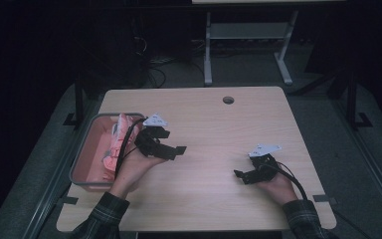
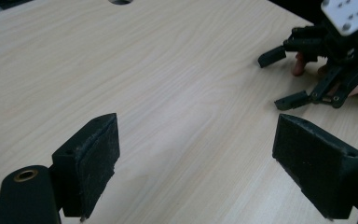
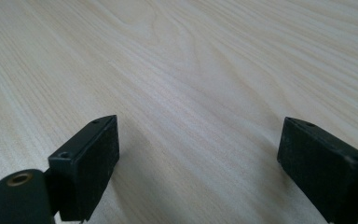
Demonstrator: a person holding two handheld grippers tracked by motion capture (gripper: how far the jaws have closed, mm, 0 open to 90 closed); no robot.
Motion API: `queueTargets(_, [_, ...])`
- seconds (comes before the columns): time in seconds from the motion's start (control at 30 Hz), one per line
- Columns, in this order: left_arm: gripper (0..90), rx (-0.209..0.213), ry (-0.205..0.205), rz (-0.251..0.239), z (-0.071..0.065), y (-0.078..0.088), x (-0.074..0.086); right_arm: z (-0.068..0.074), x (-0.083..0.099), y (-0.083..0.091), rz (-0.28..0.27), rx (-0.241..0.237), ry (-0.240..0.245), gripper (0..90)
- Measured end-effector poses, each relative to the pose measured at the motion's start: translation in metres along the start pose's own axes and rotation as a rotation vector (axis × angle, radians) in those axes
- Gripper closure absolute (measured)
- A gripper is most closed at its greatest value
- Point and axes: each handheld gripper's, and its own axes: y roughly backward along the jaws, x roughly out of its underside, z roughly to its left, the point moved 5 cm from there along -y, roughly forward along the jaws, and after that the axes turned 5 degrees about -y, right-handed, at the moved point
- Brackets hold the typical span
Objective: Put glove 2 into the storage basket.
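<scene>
one light wooden table (image 1: 214, 129), one grey plastic bin (image 1: 79, 164) of pink cloth (image 1: 114, 144), two black two-jaw grippers: left gripper (image 1: 176, 152), right gripper (image 1: 242, 175).

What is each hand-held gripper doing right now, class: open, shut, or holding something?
Left hand-held gripper: open, nothing between its jaws.
Right hand-held gripper: open, nothing between its jaws.

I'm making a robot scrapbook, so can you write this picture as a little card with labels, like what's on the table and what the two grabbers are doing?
table: light wood table with a round hole near its far edge
tray: grey tray at the table's left edge, pink things inside, too blurred to name
left gripper: beside the tray, jaws open, nothing between them
right gripper: low over bare wood, jaws open, nothing between them
person: plaid sleeves, one gripper in each hand
</scene>
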Motion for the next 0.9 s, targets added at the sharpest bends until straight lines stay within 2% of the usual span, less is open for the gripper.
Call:
queueTargets(0.33, [14.2,0.018,-0.042,0.019,-0.017,-0.026,0.015,0.000,0.000,0.000,0.000,0.000,0.000,12.3])
queueTargets(0.4, [14.1,0.032,-0.054,0.030,-0.023,-0.034,0.022,0.000,0.000,0.000,0.000,0.000,0.000,12.3])
queueTargets(0.57, [14.1,0.031,-0.077,0.034,-0.031,-0.048,0.032,0.000,0.000,0.000,0.001,0.000,0.000,12.3])
queueTargets(0.67, [14.1,0.027,-0.103,0.040,-0.035,-0.054,0.037,0.000,0.000,0.000,0.001,0.000,0.000,12.3])
queueTargets(0.87, [14.1,0.027,-0.122,0.038,-0.040,-0.067,0.047,0.000,0.000,0.000,0.004,-0.001,0.000,12.3])
queueTargets(0.9, [14.1,0.038,-0.119,0.045,-0.041,-0.070,0.050,0.000,0.000,0.000,0.003,0.000,0.000,12.3])
